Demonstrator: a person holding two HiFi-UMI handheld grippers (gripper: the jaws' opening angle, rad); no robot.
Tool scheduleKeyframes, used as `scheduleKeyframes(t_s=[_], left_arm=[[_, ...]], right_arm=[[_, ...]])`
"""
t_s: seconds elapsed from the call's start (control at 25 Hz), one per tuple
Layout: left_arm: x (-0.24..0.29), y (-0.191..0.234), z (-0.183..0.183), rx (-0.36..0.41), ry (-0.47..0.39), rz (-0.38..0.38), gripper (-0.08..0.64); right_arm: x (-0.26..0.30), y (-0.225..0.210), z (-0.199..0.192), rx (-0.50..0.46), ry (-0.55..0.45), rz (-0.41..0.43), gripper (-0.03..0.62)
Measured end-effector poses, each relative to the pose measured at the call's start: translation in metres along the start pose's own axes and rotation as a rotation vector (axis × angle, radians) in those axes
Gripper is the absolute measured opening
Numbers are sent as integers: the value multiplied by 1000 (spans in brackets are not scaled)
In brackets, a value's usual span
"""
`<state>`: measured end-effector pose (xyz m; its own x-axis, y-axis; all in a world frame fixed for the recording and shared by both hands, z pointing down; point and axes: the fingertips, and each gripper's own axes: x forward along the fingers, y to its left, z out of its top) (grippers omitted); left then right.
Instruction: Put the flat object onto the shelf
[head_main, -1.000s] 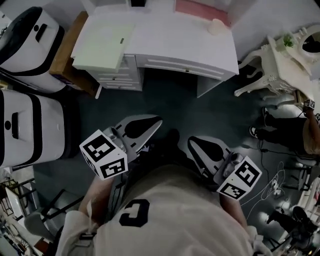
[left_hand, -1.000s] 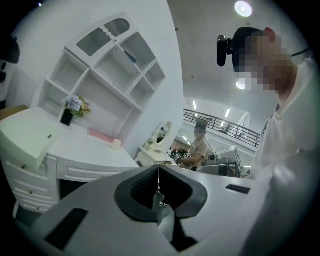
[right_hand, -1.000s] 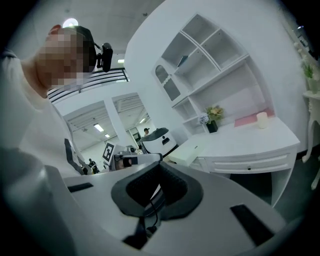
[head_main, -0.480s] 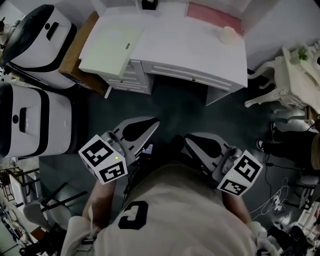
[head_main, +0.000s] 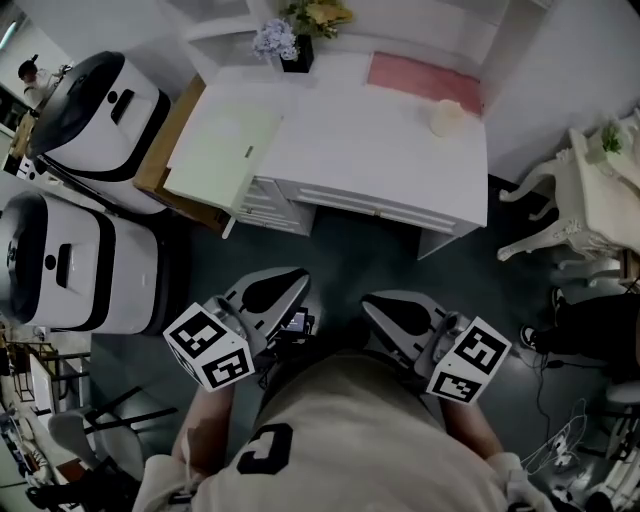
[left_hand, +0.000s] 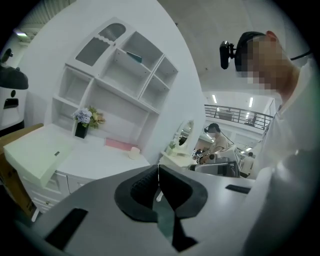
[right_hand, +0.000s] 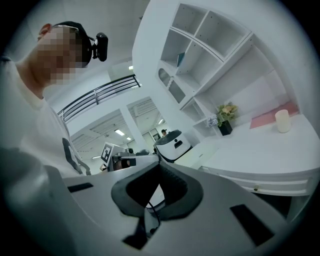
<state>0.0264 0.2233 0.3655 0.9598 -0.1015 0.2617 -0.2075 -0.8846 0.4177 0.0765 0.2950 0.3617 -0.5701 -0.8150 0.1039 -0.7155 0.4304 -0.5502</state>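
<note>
Task is not begun: left gripper (head_main: 285, 285) and right gripper (head_main: 385, 308) are held closed, empty; pink flat object (head_main: 425, 78) is seen on far desk (head_main: 380, 150).

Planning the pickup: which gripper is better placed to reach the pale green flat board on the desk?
Left, probably: the board lies left on the desk, ahead of the left gripper; the right gripper is farther.

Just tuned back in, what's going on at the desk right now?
A person stands before the white desk with a claw in each hand. The left claw and right claw are both shut and empty, held low near the body. The pale flat board lies untouched on the desk's left end, not yet on the shelf.
</note>
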Motion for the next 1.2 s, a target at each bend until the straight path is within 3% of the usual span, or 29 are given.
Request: scheduleKeyframes(t_s=[0.2,0.56,0.8,1.2], left_arm=[[18,5,13,12,-15,39,15],[1,42,28,-1,-65,172,15],[-20,84,35,-17,-69,211,15],[-41,165,42,-62,-48,204,15]], right_arm=[[-7,-16,4,-2,32,39,20],[16,-27,10,-8,124,123,20],[49,-36,7,4,178,126,20],[117,-44,13,-8,253,47,20]])
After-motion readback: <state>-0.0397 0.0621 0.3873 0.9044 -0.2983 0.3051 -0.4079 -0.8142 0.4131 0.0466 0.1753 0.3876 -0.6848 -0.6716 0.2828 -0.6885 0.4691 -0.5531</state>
